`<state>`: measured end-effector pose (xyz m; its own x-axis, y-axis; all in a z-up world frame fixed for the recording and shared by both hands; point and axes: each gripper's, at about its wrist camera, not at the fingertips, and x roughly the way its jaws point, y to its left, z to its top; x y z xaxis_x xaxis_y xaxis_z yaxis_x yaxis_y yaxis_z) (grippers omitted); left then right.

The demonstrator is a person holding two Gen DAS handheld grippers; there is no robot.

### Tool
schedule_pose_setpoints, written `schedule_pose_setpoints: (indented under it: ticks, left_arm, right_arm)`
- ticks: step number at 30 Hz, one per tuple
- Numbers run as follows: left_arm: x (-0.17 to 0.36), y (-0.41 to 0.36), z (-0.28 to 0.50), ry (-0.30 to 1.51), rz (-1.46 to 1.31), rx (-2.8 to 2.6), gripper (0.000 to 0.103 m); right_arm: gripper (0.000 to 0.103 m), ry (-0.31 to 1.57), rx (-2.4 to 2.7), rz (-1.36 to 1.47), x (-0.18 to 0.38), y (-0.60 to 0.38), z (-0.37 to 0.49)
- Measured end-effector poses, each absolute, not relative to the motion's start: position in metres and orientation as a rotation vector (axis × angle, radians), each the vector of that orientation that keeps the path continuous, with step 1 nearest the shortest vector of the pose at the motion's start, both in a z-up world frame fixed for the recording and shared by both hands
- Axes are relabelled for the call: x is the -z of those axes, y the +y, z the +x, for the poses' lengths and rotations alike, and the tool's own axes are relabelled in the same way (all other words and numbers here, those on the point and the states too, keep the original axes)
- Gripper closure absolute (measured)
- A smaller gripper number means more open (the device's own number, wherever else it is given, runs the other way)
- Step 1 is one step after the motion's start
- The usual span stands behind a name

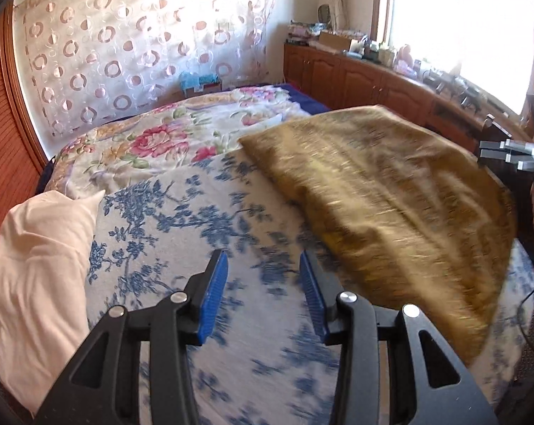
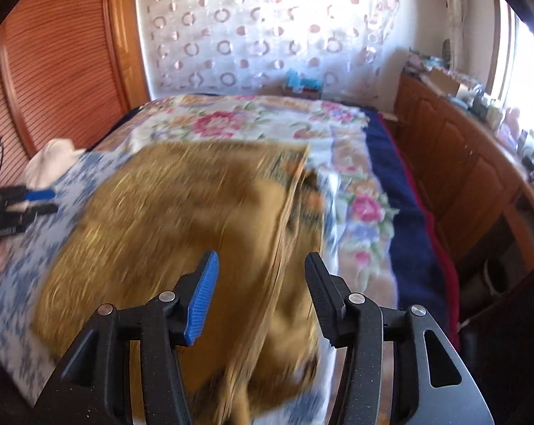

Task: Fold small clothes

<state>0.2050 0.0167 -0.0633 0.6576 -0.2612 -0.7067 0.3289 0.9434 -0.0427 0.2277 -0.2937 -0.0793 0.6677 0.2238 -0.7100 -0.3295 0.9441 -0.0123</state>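
Ochre-brown garment point(image 2: 182, 233) lies spread flat on the bed point(image 1: 231, 318), on the blue-and-white floral sheet point(image 1: 182, 219). Cloth looks folded: in the right wrist view a stack of layered edges runs down its right side, from the far corner toward the camera. Surface blurred; weave and any seams cannot be made out. In the left wrist view the same garment point(image 1: 380, 191) covers the right half of the sheet, its far edge against the pink-flowered quilt point(image 1: 153, 141), its right side reaching the bed's right edge.

White cloth point(image 1: 36, 276) bunched at the bed's left edge, apart from the brown garment. Dark blue blanket point(image 2: 405, 219) shows along the bed's right side beyond the quilt.

Containers: a small cardboard box point(image 1: 199, 86) with something turquoise in it sits past the far end of the bed, by the circle-patterned curtain point(image 1: 125, 42). Contents not readable. Wooden cabinet point(image 1: 373, 74) along the window wall carries small clutter, too small to identify.

Left gripper point(image 1: 263, 269): jaws parted, nothing between them, pointing down over bare sheet just left of the garment.

Right gripper point(image 2: 261, 269): jaws apart, blue pads clear of the cloth; the garment's layered edge lies below the gap, not pinched. Released.
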Motion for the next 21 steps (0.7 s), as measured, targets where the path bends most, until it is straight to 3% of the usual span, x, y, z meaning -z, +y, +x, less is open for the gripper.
schedule_pose_setpoints:
  ticks: [7,9,11,13,17,21]
  left_arm:
    - [0.061,-0.010,0.173,0.784,0.042,0.363,0.062]
    - [0.065,-0.017,0.168,0.802,0.017,0.370,0.062]
    - [0.069,-0.024,0.160,0.812,-0.015,0.380,0.062]
    - [0.070,-0.028,0.155,0.817,-0.024,0.380,0.062]
    - [0.072,-0.038,0.146,0.824,-0.041,0.373,0.062]
    - [0.073,-0.043,0.140,0.827,-0.051,0.380,0.062]
  right_arm:
    - [0.051,0.826,-0.361,-0.126,0.100,-0.300,0.192]
    - [0.062,0.851,-0.392,-0.113,0.107,-0.300,0.187]
    - [0.086,0.850,-0.415,-0.104,0.111,-0.300,0.182]
    - [0.096,0.833,-0.446,-0.092,0.110,-0.300,0.176]
    - [0.101,0.731,-0.381,-0.136,0.096,-0.305,0.161]
    - [0.101,0.757,-0.350,-0.100,0.098,-0.315,0.165]
